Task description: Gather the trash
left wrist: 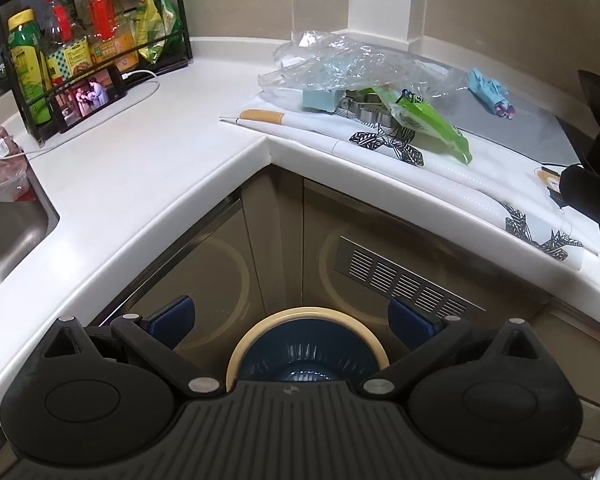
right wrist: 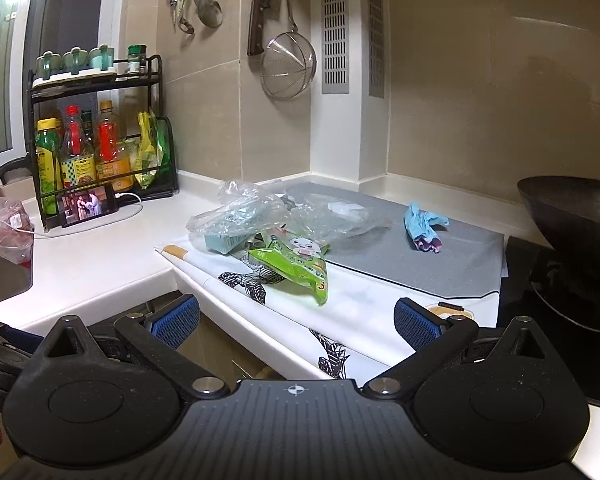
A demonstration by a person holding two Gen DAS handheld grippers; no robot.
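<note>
- The trash lies on the bench corner: a green snack wrapper (right wrist: 300,266), a crumpled clear plastic bag (right wrist: 260,210) behind it, and a small pale blue box (right wrist: 224,242) partly under the bag.
- A crumpled blue paper (right wrist: 424,228) lies apart on the grey mat (right wrist: 440,268), ahead of the right fingers.
- The right gripper (right wrist: 296,318) has its fingers spread and empty; the wrapper is just beyond them, between the two.
- The left gripper (left wrist: 292,316) also has its fingers spread, holding nothing.
- Between the left fingers, low down, stands a trash bin (left wrist: 306,314) with a cream rim and a dark blue liner, in front of the cabinet doors.
- The wrapper (left wrist: 432,124) and bag (left wrist: 352,62) are far ahead of the left fingers, up on the bench (left wrist: 140,152).
- A black rack of bottles (right wrist: 100,152) and a phone (right wrist: 86,204) stand far to the left of the trash.
- A dark wok (right wrist: 576,232) is at the right.
</note>
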